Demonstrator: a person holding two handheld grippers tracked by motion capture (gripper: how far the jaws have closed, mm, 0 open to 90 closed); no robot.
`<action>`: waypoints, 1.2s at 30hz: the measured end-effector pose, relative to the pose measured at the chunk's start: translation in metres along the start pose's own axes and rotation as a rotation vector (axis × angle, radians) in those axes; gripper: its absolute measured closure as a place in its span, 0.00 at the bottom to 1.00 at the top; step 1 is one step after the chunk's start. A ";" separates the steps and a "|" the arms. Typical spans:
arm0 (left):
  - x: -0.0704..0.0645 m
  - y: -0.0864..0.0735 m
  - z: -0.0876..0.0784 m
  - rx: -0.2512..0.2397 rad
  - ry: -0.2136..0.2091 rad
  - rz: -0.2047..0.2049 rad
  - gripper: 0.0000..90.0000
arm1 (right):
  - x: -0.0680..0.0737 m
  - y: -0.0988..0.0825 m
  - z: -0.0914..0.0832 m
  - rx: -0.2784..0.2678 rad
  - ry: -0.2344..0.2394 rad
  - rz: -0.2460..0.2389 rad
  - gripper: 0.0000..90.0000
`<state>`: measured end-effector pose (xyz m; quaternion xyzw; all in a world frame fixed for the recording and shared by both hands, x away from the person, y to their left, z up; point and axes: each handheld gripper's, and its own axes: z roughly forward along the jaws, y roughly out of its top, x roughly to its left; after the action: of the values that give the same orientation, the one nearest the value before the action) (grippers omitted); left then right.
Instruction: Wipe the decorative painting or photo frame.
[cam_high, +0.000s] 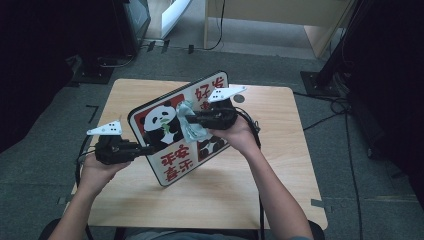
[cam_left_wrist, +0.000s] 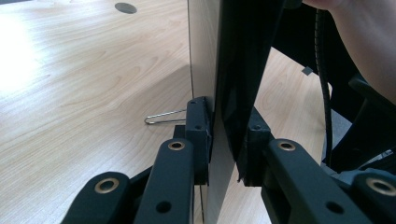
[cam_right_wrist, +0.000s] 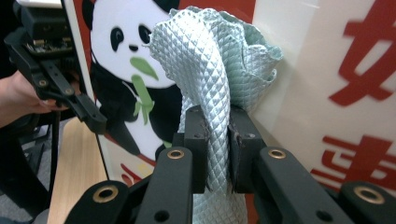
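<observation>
Two grips | left hand-held gripper (cam_left_wrist: 226, 144) clamps panda board (cam_high: 165, 125) edge | right hand-held gripper (cam_right_wrist: 217, 140) pinches cloth (cam_right_wrist: 219, 60), seemingly against board

Wooden table (cam_high: 280, 165), grey carpet (cam_high: 360, 190)

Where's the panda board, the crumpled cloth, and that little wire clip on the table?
panda board (cam_high: 165, 125): high view, on the panda's white body.
cloth (cam_right_wrist: 205, 60): right gripper view, on its quilted fold above the jaws.
wire clip (cam_left_wrist: 163, 116): left gripper view, on its loop beside the board's edge.
</observation>
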<state>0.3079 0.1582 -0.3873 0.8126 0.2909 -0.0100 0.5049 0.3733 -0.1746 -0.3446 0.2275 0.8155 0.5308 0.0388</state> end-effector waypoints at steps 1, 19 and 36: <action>0.000 0.000 0.000 0.000 0.000 0.000 0.87 | 0.000 -0.001 0.000 0.000 -0.001 -0.004 0.90; 0.000 -0.001 0.000 -0.006 -0.002 -0.001 0.87 | 0.000 -0.030 0.007 0.052 0.006 0.025 0.90; -0.001 -0.002 0.000 -0.008 -0.004 -0.003 0.87 | 0.001 -0.054 0.013 0.089 0.007 0.034 0.90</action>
<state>0.3064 0.1586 -0.3884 0.8101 0.2911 -0.0113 0.5087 0.3585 -0.1809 -0.3978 0.2412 0.8344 0.4953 0.0166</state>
